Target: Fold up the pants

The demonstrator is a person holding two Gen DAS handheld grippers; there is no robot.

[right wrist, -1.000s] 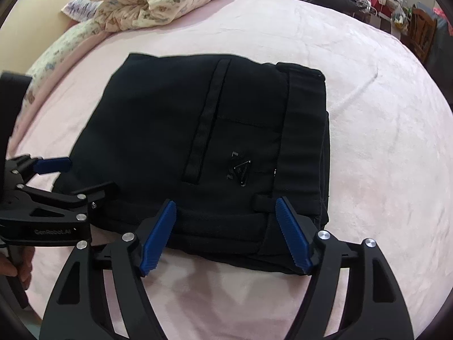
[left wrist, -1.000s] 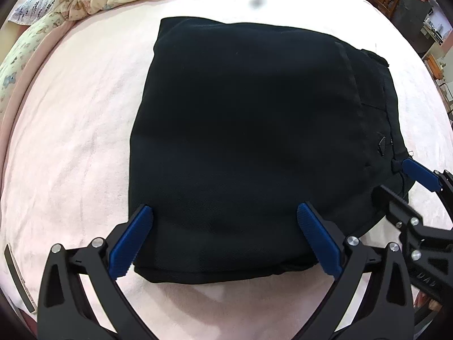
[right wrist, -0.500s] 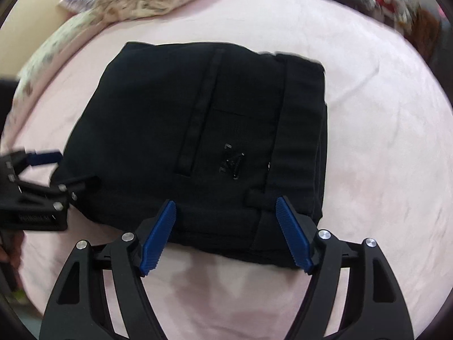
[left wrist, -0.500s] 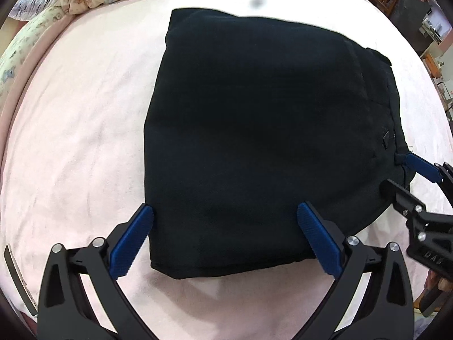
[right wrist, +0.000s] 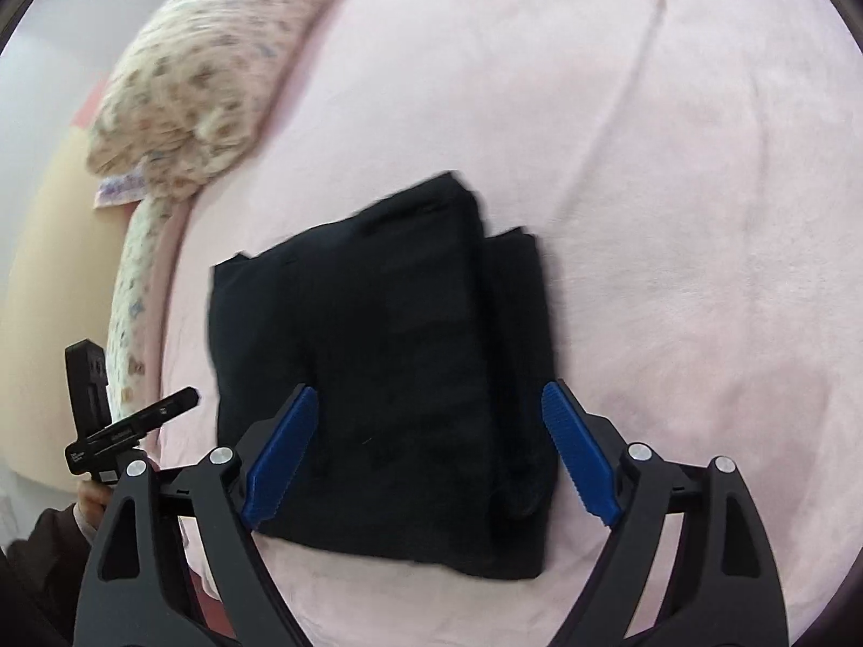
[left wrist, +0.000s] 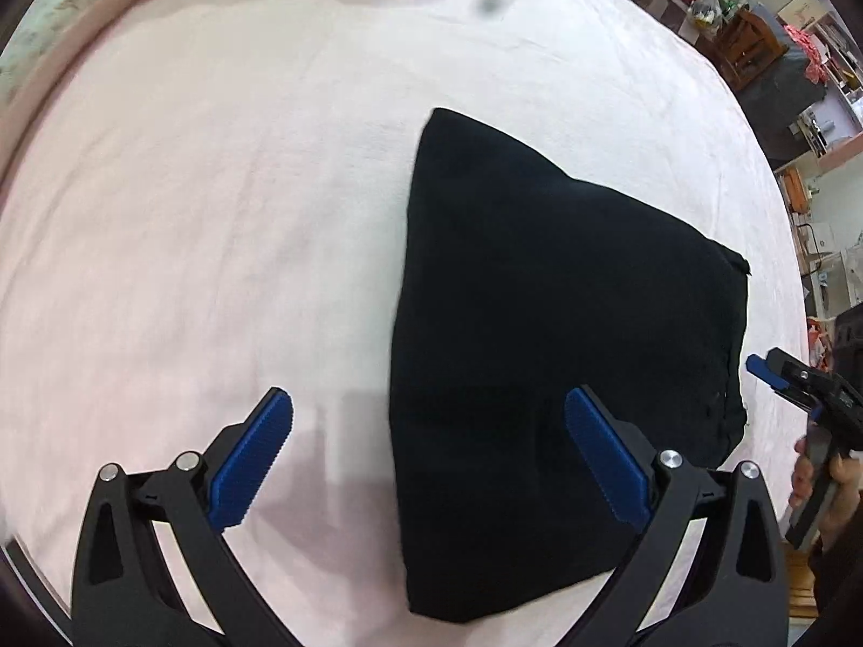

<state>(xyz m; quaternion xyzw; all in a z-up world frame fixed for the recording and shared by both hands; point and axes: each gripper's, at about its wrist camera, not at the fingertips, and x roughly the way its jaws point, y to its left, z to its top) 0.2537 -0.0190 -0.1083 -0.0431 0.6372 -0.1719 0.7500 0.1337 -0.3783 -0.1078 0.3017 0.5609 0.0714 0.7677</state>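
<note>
Folded pants (right wrist: 388, 366) lie ahead of the right claw (right wrist: 426, 453), just opened wide, empty; left claw (left wrist: 426, 463) likewise gapes empty, offset leftward.

Motion blur softens the folded black pants (right wrist: 388, 366) in the right wrist view, so seams, pocket and layer edges cannot be told apart. In the left wrist view the right gripper (left wrist: 776, 372) is cut by the frame edge, only one blue-tipped finger showing, and the hand (left wrist: 825, 490) holding it is half hidden. The shelves (left wrist: 809, 108) beyond the bed are too small to read.
</note>
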